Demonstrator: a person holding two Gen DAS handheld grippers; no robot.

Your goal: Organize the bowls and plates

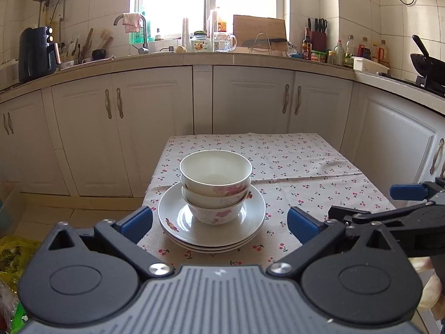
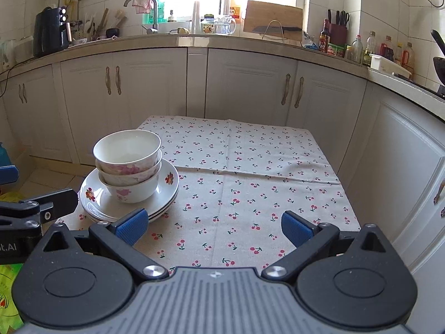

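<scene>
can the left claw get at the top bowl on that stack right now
Probably yes. The left claw is open and faces the top bowl head on, with nothing between them. The bowl sits nested in two others on the plates, its rim clear all round.

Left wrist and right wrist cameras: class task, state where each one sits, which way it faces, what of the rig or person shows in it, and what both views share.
Left wrist view: sits on the left gripper, open, facing the stack of bowls on plates straight ahead; the right gripper's arm and a bit of hand show at right.
Right wrist view: sits on the right gripper, open, facing bare tablecloth; the stack lies left, the left gripper's side at the left edge.
Shared: stack, tablecloth, cabinets, window.
</scene>
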